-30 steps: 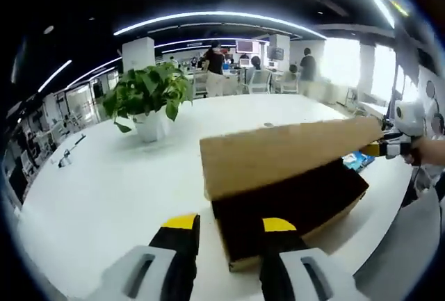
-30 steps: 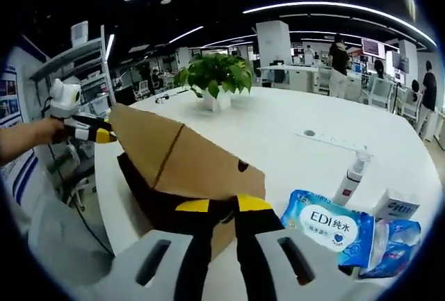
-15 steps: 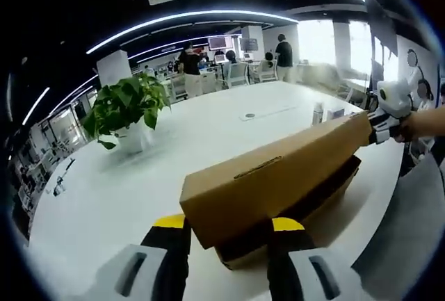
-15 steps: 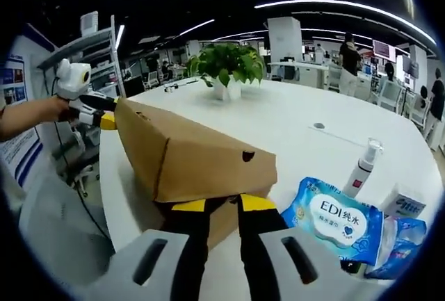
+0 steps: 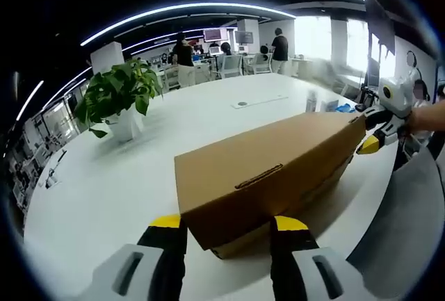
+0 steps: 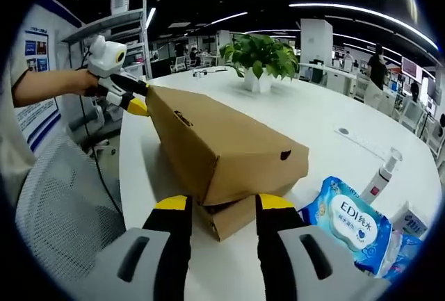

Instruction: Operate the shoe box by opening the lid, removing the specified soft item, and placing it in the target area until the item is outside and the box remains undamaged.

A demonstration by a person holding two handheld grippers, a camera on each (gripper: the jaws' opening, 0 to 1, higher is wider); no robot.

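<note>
A brown cardboard shoe box stands on the white table (image 5: 97,190). Its lid (image 5: 264,165) (image 6: 222,144) lies down over the base (image 6: 233,219), slightly askew, with the base's corner showing below. My left gripper (image 5: 228,222) is at one end of the box, its yellow-tipped jaws wide apart on either side of the box corner. From the opposite end, my right gripper (image 6: 224,204) straddles the other corner the same way, open. Each one shows in the other's view: the left gripper (image 6: 132,94) and the right gripper (image 5: 372,131), both at the lid's far end. The box's contents are hidden.
A potted plant (image 5: 118,99) (image 6: 261,61) stands further in on the table. Beside the box's right-gripper end lie a blue wipes pack (image 6: 351,221) and a spray bottle (image 6: 382,172). A grey mesh chair (image 6: 62,204) is by the table edge. People stand far behind.
The lid, raised and tilted a second ago, has come down over the base. My right gripper's jaws have spread apart; the left's stand a little wider.
</note>
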